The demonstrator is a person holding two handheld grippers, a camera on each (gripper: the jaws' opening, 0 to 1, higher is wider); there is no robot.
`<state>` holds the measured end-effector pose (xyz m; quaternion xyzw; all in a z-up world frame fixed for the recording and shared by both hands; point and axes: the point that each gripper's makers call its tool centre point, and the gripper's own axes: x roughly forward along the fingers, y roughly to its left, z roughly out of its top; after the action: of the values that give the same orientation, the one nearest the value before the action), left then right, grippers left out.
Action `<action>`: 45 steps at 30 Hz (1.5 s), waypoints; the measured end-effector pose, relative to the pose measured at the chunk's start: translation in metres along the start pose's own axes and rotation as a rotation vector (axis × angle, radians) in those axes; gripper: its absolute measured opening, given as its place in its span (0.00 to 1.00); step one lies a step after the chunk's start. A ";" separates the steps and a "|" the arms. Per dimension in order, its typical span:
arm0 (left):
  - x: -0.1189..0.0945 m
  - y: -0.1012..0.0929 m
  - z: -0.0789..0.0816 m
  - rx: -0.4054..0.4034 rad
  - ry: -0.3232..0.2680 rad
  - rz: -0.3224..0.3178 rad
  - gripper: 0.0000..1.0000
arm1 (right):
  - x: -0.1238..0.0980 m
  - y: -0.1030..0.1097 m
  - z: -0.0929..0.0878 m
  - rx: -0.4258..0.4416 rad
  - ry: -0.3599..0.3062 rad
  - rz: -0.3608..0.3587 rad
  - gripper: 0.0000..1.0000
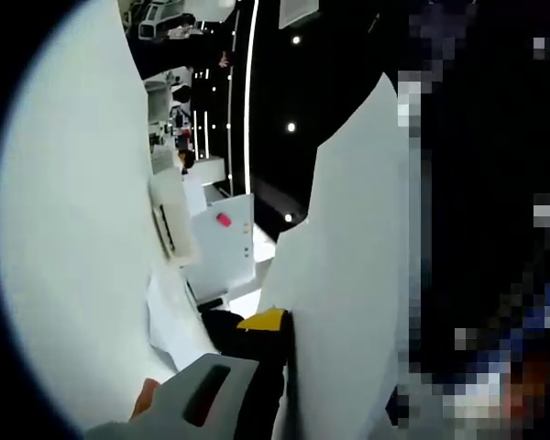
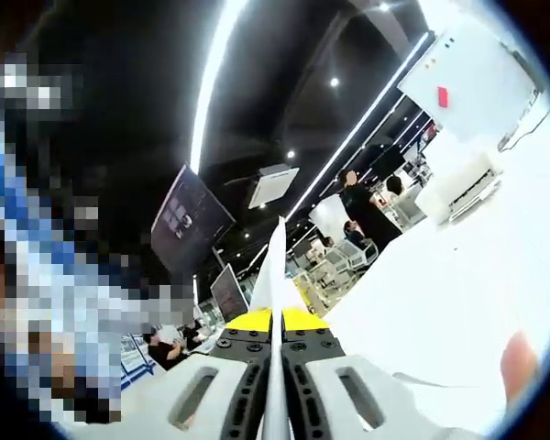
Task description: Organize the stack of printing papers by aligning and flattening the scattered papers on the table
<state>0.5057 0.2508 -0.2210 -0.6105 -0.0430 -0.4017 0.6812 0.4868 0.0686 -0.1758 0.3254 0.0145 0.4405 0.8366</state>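
Note:
The printing papers are lifted off the white table and stand on edge between both grippers. In the left gripper view, my left gripper presses its yellow-tipped jaw against the sheet's face. The sheet hides the other jaw, and the grip looks shut on the papers. In the right gripper view the papers appear edge-on as a thin white line. My right gripper is shut on them, both yellow tips tight against the sheets. A fingertip shows at the lower right over the table.
A white box-shaped machine with a red mark stands at the far side of the table, a smaller white device beside it. A person in black stands beyond the table. Dark screens hang further back.

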 end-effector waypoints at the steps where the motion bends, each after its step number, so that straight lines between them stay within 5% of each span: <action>1: 0.000 0.000 0.000 0.000 -0.001 0.001 0.11 | 0.000 0.000 -0.001 0.002 -0.001 0.001 0.00; 28: 0.000 -0.002 -0.001 0.000 0.007 -0.008 0.11 | -0.002 0.012 -0.022 0.023 0.010 0.024 0.00; 45: 0.004 -0.003 -0.015 0.173 0.148 0.049 0.19 | -0.005 0.013 -0.029 -0.016 0.083 0.035 0.00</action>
<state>0.5002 0.2363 -0.2198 -0.5188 -0.0120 -0.4237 0.7425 0.4656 0.0857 -0.1925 0.3001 0.0401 0.4682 0.8301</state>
